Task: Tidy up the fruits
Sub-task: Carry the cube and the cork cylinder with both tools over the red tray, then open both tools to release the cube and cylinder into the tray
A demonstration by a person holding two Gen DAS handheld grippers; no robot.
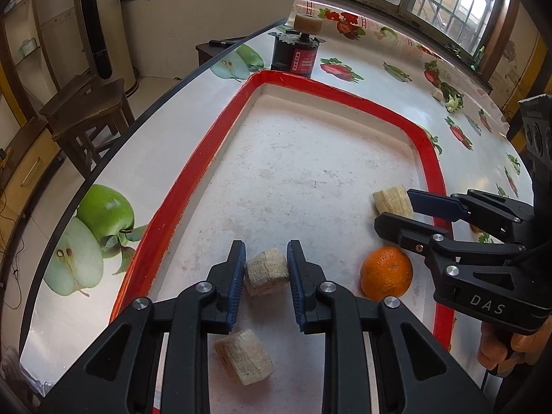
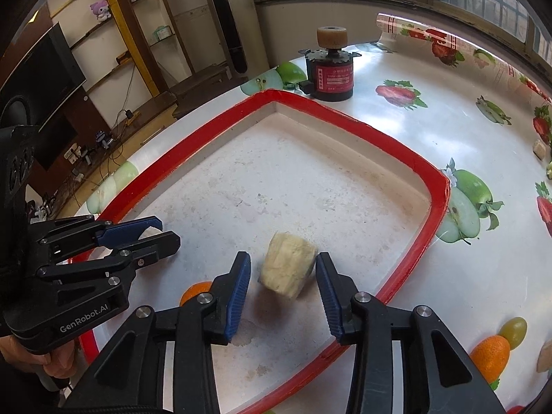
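Note:
In the left wrist view my left gripper (image 1: 265,269) is shut on a pale fibrous chunk (image 1: 267,272), low over the white tray with the red rim (image 1: 193,189). A second pale chunk (image 1: 245,357) lies on the tray under its fingers. An orange (image 1: 386,272) rests on the tray to the right. In the right wrist view my right gripper (image 2: 283,276) stands open around a third pale chunk (image 2: 288,264), with a gap between the pads and the chunk. My left gripper (image 2: 167,231) shows side-on at the left, with the orange (image 2: 196,289) partly hidden beneath it. From the left wrist view, the right gripper (image 1: 393,207) is beside the tray's right rim.
A black and red motor with a cork wheel (image 1: 296,51) (image 2: 331,76) stands just beyond the tray's far corner. The tablecloth (image 2: 448,110) carries printed fruit. The table edge (image 1: 138,117) runs along the left, with a wooden stool (image 1: 86,110) beyond. Greens (image 1: 452,100) lie far right.

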